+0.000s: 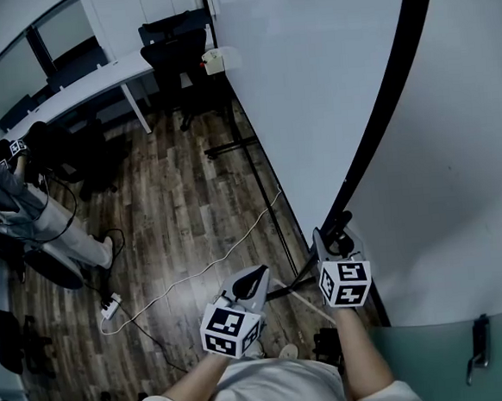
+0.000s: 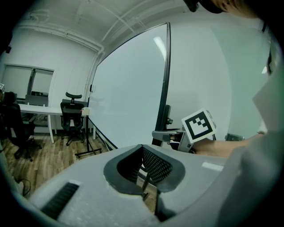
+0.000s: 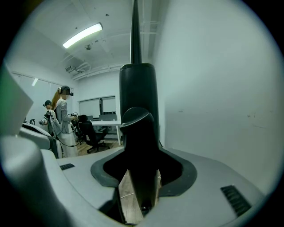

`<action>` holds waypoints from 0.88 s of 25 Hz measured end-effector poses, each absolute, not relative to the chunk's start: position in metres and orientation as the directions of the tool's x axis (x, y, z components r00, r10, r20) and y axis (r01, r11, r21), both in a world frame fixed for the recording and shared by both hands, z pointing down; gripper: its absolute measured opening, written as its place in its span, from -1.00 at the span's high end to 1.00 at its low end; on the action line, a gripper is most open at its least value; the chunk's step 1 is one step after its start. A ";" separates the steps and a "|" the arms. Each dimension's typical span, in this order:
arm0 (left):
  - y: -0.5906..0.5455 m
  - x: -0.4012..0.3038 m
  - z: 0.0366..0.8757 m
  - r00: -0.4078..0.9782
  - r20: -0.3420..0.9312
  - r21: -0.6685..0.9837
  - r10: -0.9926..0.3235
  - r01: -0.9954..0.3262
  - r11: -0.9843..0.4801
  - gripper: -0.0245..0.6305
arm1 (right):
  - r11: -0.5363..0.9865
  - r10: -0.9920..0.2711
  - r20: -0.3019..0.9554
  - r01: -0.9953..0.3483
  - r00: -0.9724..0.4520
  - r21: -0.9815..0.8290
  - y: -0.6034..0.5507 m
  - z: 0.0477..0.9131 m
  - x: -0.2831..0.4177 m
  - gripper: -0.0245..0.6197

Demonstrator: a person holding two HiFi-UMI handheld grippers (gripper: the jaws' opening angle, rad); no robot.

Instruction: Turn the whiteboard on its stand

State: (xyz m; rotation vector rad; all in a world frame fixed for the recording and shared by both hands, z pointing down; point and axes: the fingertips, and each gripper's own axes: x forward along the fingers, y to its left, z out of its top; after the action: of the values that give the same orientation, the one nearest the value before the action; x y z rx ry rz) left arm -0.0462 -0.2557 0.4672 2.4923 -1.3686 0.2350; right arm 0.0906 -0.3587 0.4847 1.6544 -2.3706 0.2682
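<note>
Whiteboard frame (image 1: pixel 392 99) within jaws of right gripper (image 1: pixel 333 234)

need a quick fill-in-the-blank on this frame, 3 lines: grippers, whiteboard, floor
1. The right gripper is clamped on the whiteboard's black ___.
2. The left gripper is off the board, with ___ between its jaws.
3. A white cable crosses the ___ floor to a power strip.

Missing words: frame; nothing; wooden.
</note>
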 end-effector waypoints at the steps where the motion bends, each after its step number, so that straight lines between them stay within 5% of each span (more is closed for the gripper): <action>1: -0.254 -0.045 0.466 0.537 0.276 0.172 -0.797 -0.843 -0.509 0.89 | 0.342 -0.896 0.296 -0.940 -0.330 -0.013 -0.356 0.484 0.092 0.33; 22: -0.224 -0.032 0.464 0.562 0.263 0.165 -0.784 -0.827 -0.538 0.89 | 0.314 -0.910 0.286 -0.950 -0.302 -0.004 -0.297 0.487 0.116 0.33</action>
State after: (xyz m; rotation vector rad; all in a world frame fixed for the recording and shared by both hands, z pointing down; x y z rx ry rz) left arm -0.0322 -0.2241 0.4640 2.5288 -1.3351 0.2284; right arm 0.1159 -0.2971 0.4867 1.6972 -2.3497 0.2525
